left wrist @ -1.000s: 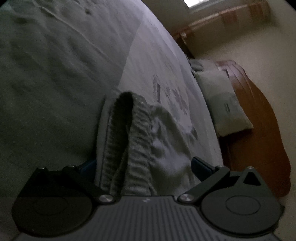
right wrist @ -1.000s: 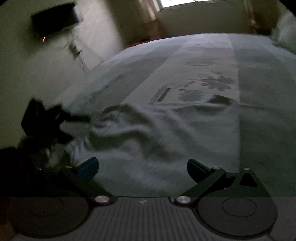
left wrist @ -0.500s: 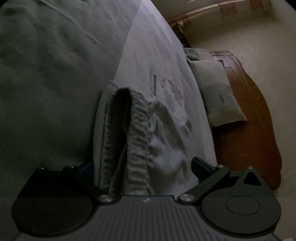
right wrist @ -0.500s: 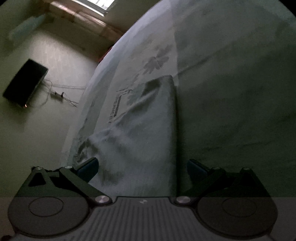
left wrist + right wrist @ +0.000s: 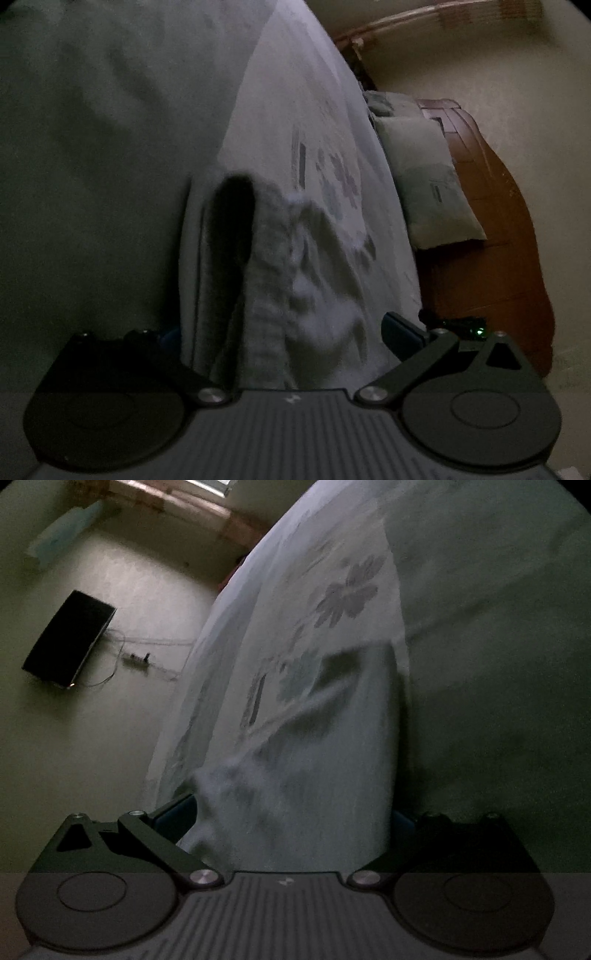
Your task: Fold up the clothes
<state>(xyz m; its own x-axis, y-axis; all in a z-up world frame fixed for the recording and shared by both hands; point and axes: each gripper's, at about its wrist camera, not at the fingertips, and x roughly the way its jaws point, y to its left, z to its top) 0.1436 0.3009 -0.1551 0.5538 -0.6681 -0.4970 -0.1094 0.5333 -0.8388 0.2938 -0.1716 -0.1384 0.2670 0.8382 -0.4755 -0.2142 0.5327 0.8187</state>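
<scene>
- The bed [image 5: 92, 155], covered by a grey-green spread with a pale flowered band down its middle, is seen filling most of both wrist views, which are dim and tilted.
- A wooden headboard [image 5: 491, 236] and a pillow [image 5: 432, 192] are seen at the far end in the left view.
- A dark screen [image 5: 70, 638] is mounted on the wall in the right view.
- The pale garment [image 5: 288, 280] is spread on the bed; its ribbed edge is bunched between the fingers of the left gripper [image 5: 280, 332].
- The left jaws are held wide apart around the cloth.
- The right gripper [image 5: 291, 812] is likewise held apart, another part of the garment [image 5: 314, 760] lying between its fingers.
</scene>
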